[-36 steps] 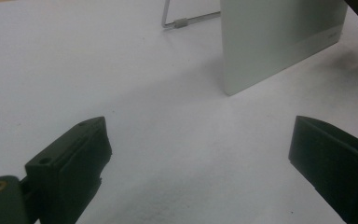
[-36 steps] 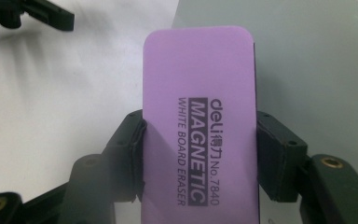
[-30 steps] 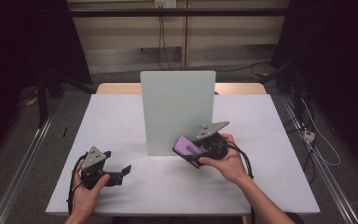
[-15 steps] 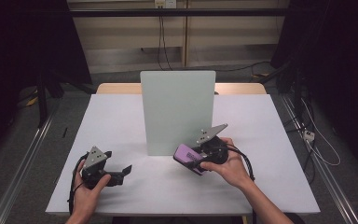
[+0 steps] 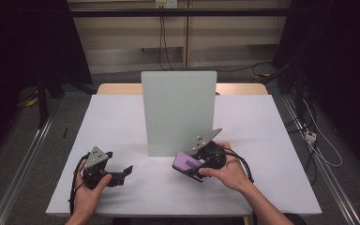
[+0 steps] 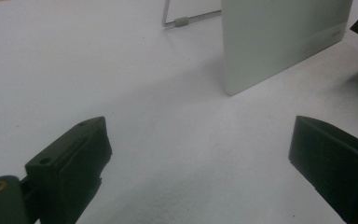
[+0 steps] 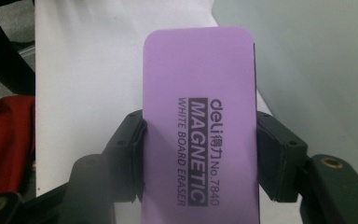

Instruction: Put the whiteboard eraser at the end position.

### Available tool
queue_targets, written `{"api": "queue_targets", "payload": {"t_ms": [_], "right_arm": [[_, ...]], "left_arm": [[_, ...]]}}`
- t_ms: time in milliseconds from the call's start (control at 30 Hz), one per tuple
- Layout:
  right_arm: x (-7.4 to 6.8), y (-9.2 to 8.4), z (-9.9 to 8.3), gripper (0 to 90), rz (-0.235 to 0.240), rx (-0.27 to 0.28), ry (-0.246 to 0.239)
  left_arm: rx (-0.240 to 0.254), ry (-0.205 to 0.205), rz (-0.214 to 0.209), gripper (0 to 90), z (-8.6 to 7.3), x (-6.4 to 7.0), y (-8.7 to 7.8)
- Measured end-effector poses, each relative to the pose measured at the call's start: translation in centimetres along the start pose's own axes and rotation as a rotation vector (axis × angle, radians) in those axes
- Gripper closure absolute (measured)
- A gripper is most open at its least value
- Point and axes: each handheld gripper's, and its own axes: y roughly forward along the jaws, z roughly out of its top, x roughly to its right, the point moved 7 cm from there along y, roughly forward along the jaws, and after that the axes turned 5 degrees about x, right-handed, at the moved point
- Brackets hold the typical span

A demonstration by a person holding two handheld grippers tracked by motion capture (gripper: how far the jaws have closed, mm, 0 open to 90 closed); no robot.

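A purple magnetic whiteboard eraser [image 7: 198, 93] sits crosswise between my right gripper's [image 7: 200, 140] black pads [image 7: 130, 144], which press on both of its long edges. In the high view that eraser [image 5: 183, 161] hangs just above the table, in front of the lower right corner of an upright pale grey whiteboard [image 5: 178, 112], with the right gripper [image 5: 193, 168] shut on it. My left gripper [image 5: 122, 174] rests at the front left of the table. Its jaws stand wide apart in the left gripper view [image 6: 200, 135], with bare table between them.
A white sheet covers the table [image 5: 262, 140]. The whiteboard [image 6: 279, 37] leans on a wire stand [image 6: 182, 21] behind it. Something red [image 7: 4, 140] lies past the table's edge in the right gripper view. Cables run along the floor at the far right [image 5: 309, 136].
The right gripper, still holding the eraser, has drifted a little toward the table's near edge, away from the board. The left gripper has stayed where it was.
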Motion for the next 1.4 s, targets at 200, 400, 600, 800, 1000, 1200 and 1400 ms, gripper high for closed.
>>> {"api": "queue_targets", "payload": {"t_ms": [200,400,600,800,1000,1200,1400], "right_arm": [[-0.4,0.7,-0.1,42.0,0.012,-0.026,-0.006],[-1.0,1.3,-0.4,42.0,0.027,-0.061,-0.021],[-1.4,2.0,-0.7,42.0,0.037,-0.09,-0.032],[-1.6,2.7,-1.0,42.0,0.04,-0.114,-0.034],[-1.7,3.3,-1.1,42.0,0.036,-0.137,-0.035],[-1.7,3.6,-1.3,42.0,0.028,-0.148,-0.038],[-1.8,3.7,-1.3,41.9,0.02,-0.144,-0.038]], "left_arm": [[0.005,-0.002,-0.006,5.0,0.0,0.0,-0.2],[0.008,0.001,-0.01,5.0,0.0,0.1,-0.3],[0.007,0.003,-0.009,5.0,0.0,0.2,-0.2],[0.005,0.003,-0.009,5.0,0.0,0.1,-0.2],[0.003,0.003,-0.01,5.0,0.0,0.1,-0.3],[0.004,0.001,-0.009,5.0,0.0,0.1,-0.3],[0.003,0.003,-0.009,5.0,0.0,0.1,-0.4]]}}
